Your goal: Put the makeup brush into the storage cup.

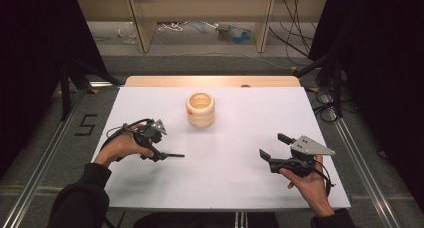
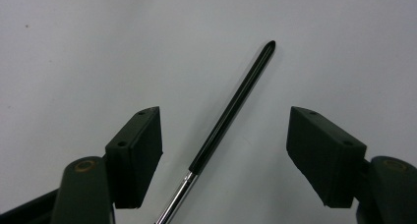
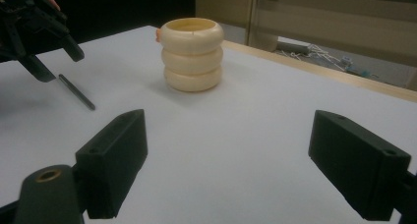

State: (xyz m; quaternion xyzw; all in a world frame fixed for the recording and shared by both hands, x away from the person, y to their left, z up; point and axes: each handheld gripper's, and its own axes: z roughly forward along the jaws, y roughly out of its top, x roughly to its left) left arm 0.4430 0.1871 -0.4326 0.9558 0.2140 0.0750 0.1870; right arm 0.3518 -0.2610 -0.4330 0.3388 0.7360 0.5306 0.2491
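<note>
White worktop (image 1: 225, 178); cream ringed holder (image 1: 201, 109) stands well beyond both sets of fingers, nothing blocking. Right gripper (image 1: 274, 147) released, empty. Left gripper (image 2: 223, 155) released, black-handled tool (image 2: 231, 111) flat between its fingers, untouched, handle tip pointing away.

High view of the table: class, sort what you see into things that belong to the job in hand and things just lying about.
In the job:
- black-handled stick, lying on the table between the open left tool
- cream ringed holder

Lying about:
- clutter on the floor beyond the table
- cables
</note>
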